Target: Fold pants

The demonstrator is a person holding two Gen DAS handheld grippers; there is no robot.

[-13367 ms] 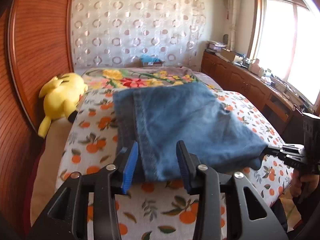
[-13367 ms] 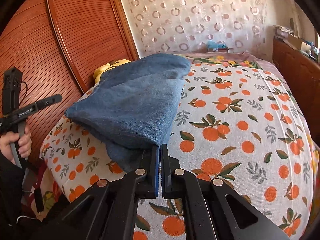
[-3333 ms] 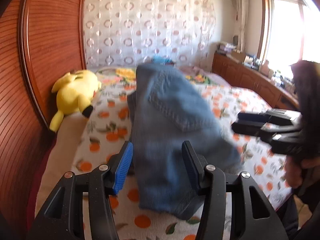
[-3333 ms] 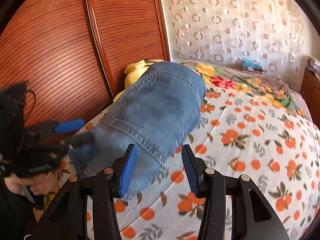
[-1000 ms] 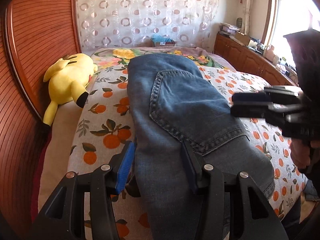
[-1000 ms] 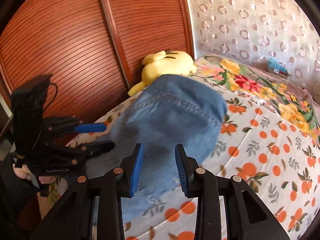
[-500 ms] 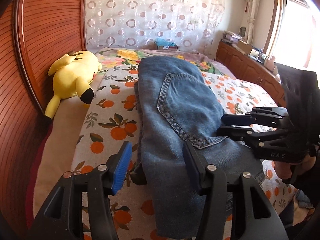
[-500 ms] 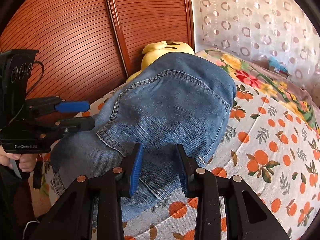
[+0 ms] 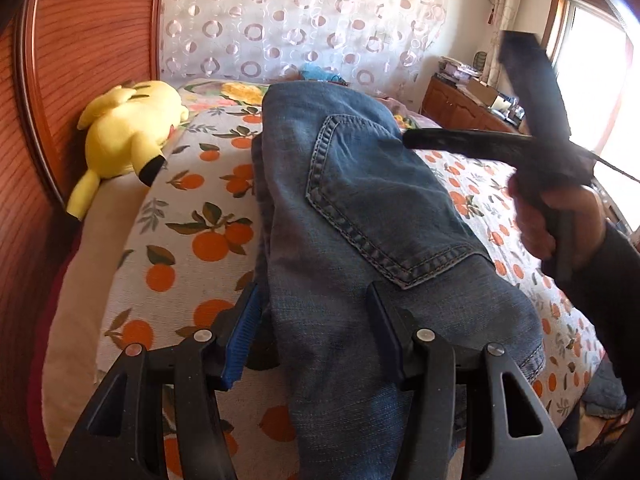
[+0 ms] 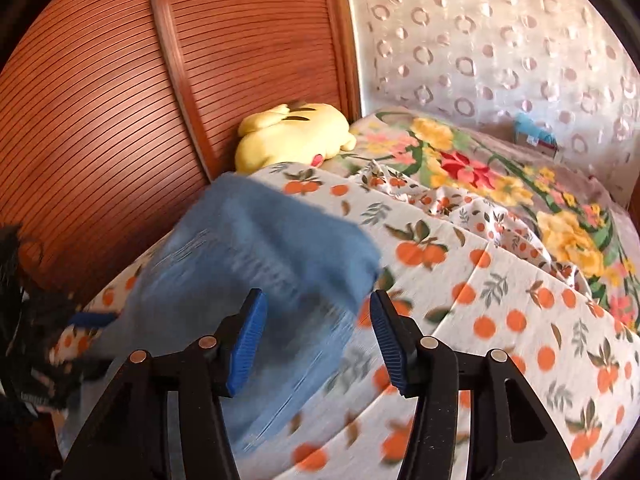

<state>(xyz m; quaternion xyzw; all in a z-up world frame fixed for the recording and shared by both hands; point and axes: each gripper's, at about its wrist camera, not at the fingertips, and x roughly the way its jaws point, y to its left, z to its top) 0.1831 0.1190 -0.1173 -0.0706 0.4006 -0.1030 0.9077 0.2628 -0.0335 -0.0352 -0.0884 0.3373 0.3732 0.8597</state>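
The folded jeans (image 9: 360, 216) lay on the bed (image 9: 192, 240), stretching ahead of the left gripper (image 9: 314, 334), whose jaws were spread and empty over the near end. The right gripper (image 10: 318, 338) gaped too, holding nothing, the jeans blurred ahead to its left.

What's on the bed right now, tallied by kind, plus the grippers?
Jeans: 1
Yellow plush toy: 1
Left gripper and right gripper, both open, neither gripping the jeans: 2
Total: 4
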